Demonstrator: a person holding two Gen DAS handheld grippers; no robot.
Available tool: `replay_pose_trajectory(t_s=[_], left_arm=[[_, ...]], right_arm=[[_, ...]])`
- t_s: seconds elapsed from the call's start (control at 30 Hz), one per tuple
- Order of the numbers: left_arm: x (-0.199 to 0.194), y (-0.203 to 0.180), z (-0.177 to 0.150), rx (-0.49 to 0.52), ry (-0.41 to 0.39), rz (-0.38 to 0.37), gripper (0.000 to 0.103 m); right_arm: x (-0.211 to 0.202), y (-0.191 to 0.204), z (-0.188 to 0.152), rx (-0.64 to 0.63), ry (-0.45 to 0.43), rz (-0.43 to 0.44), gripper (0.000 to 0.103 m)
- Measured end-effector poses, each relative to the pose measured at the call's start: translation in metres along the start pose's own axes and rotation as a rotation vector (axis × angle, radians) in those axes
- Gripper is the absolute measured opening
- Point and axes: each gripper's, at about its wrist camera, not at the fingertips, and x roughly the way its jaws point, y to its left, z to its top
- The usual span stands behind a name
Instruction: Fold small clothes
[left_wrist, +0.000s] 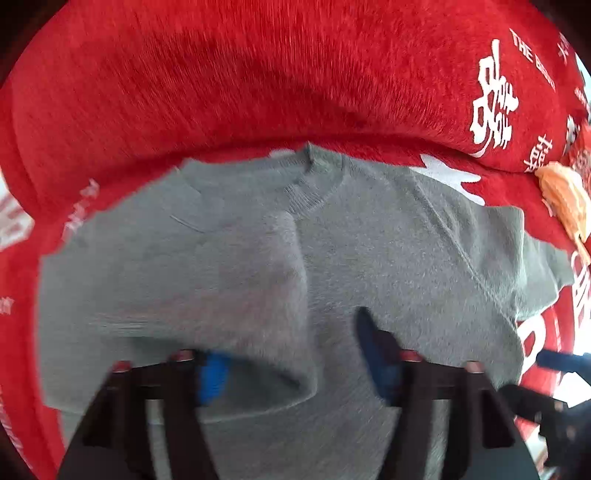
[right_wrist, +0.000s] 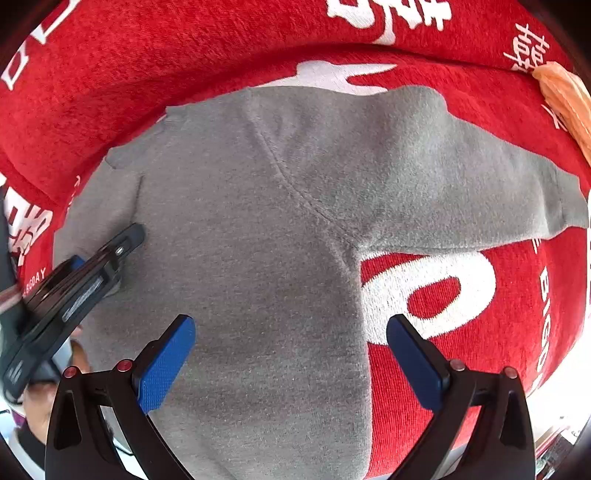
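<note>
Nearest in the right wrist view: right gripper, jaws spread wide, nothing pinched btwn the blue pads. It is pointed down over the lower body of the grey sweater, w/ the garment's side edge running up btwn the two fingers, so one finger is over knit and the other over the red blanket.

Left gripper is likewise seen w/ jaws apart and empty; the view is blurred, but no fabric is clamped. It is held over the sweater's mid body, just beside a flap already laid across the chest, judged to be one sleeve folded inward.

Farther out, the other sleeve is seen lying spread on the blanket, its long axis running away from the armpit seam toward the right edge of the right wrist view, cuff near the frame border. It lies up and outward from the right fingers; the right hand is judged nearer to it than the left, whose tool is seen at the opposite side of the garment.

Farthest: collar at the far end of the sweater, then a raised fold of the blanket; a peach-coloured cloth lies well apart at the right.

Next step, as judged: the spread sleeve is to be taken and brought across the chest.
</note>
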Motion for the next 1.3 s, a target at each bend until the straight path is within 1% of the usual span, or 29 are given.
replay_pose_trajectory(t_s=[0.1, 0.13, 0.2, 0.27, 0.3, 0.33, 0.37, 0.4, 0.43, 0.5, 0.57, 0.6, 0.63, 0.67, 0.7, 0.77, 0.83, 0.87, 0.9, 0.93, 0.97, 1.0, 1.03, 1.07, 1.1, 1.13, 1.17, 1.2, 1.3], left_arm=[[-0.036, 0.018, -0.003, -0.003, -0.047, 0.001, 0.077], [-0.049, 0.033, -0.006, -0.014, -0.060, 0.011, 0.077], [-0.069, 0.069, -0.009, -0.063, -0.078, 0.058, 0.077], [-0.076, 0.116, -0.011, -0.148, -0.064, 0.122, 0.077], [-0.074, 0.141, -0.013, -0.181, -0.045, 0.156, 0.077], [-0.069, 0.156, -0.014, -0.208, -0.021, 0.187, 0.077], [-0.062, 0.178, -0.016, -0.250, 0.016, 0.217, 0.077], [-0.054, 0.195, -0.017, -0.289, 0.045, 0.223, 0.077], [-0.045, 0.214, -0.020, -0.332, 0.077, 0.225, 0.077], [-0.032, 0.230, -0.023, -0.370, 0.106, 0.215, 0.077], [-0.021, 0.236, -0.021, -0.372, 0.123, 0.190, 0.077], [-0.017, 0.235, -0.021, -0.369, 0.130, 0.175, 0.077], [-0.015, 0.237, -0.022, -0.369, 0.136, 0.165, 0.077], [-0.011, 0.237, -0.022, -0.370, 0.141, 0.159, 0.077], [-0.009, 0.237, -0.022, -0.369, 0.143, 0.151, 0.077], [-0.006, 0.237, -0.022, -0.376, 0.153, 0.131, 0.077], [0.001, 0.236, -0.019, -0.390, 0.163, 0.113, 0.077], [0.003, 0.237, -0.020, -0.404, 0.169, 0.099, 0.077], [0.004, 0.239, -0.020, -0.412, 0.170, 0.093, 0.077], [0.004, 0.239, -0.020, -0.424, 0.171, 0.083, 0.077], [0.005, 0.240, -0.020, -0.429, 0.170, 0.079, 0.076], [0.004, 0.239, -0.020, -0.428, 0.162, 0.072, 0.060], [0.001, 0.236, -0.019, -0.421, 0.137, 0.033, 0.026], [-0.003, 0.233, -0.018, -0.413, 0.123, 0.033, 0.017], [-0.008, 0.229, -0.016, -0.396, 0.116, 0.051, 0.012], [-0.012, 0.227, -0.015, -0.383, 0.102, 0.059, 0.009], [-0.016, 0.228, -0.015, -0.383, 0.090, 0.059, 0.009], [-0.018, 0.229, -0.016, -0.385, 0.084, 0.060, 0.009], [-0.017, 0.238, -0.022, -0.414, 0.091, 0.062, 0.009]], right_arm=[[-0.005, 0.012, 0.005, -0.031, -0.018, 0.004, 0.103], [-0.008, 0.024, 0.009, -0.069, -0.036, 0.011, 0.103], [-0.012, 0.046, 0.015, -0.146, -0.070, 0.024, 0.103], [-0.017, 0.080, 0.019, -0.283, -0.121, 0.025, 0.103], [-0.018, 0.098, 0.020, -0.351, -0.141, 0.016, 0.103], [-0.016, 0.118, 0.020, -0.429, -0.161, 0.001, 0.103], [-0.013, 0.142, 0.018, -0.522, -0.187, -0.025, 0.103], [-0.008, 0.161, 0.017, -0.597, -0.205, -0.053, 0.103], [0.002, 0.187, 0.012, -0.701, -0.225, -0.102, 0.103], [0.018, 0.211, 0.005, -0.816, -0.246, -0.163, 0.102], [0.041, 0.233, 0.001, -0.926, -0.274, -0.270, 0.098], [0.048, 0.238, 0.003, -0.962, -0.284, -0.321, 0.077], [0.054, 0.242, 0.007, -0.985, -0.285, -0.360, 0.032], [0.055, 0.240, 0.013, -0.971, -0.269, -0.345, 0.010], [0.051, 0.234, 0.022, -0.919, -0.249, -0.294, 0.006], [0.031, 0.205, 0.047, -0.715, -0.249, -0.161, 0.006], [0.019, 0.161, 0.071, -0.463, -0.234, 0.005, 0.006], [0.019, 0.143, 0.079, -0.353, -0.224, 0.064, 0.008], [0.019, 0.119, 0.082, -0.238, -0.209, 0.122, 0.016], [0.024, 0.088, 0.084, -0.092, -0.172, 0.191, 0.035], [0.029, 0.070, 0.083, -0.011, -0.137, 0.234, 0.049], [0.035, 0.053, 0.080, 0.072, -0.105, 0.279, 0.067], [0.041, 0.037, 0.075, 0.157, -0.089, 0.324, 0.067], [0.045, 0.022, 0.069, 0.246, -0.082, 0.383, 0.066], [0.044, 0.016, 0.065, 0.281, -0.092, 0.409, 0.063], [0.043, 0.012, 0.063, 0.316, -0.098, 0.417, 0.043], [0.043, 0.011, 0.064, 0.333, -0.087, 0.393, 0.024], [0.044, 0.012, 0.067, 0.323, -0.080, 0.407, 0.008], [0.030, 0.031, 0.081, 0.214, -0.114, 0.435, 0.008]])
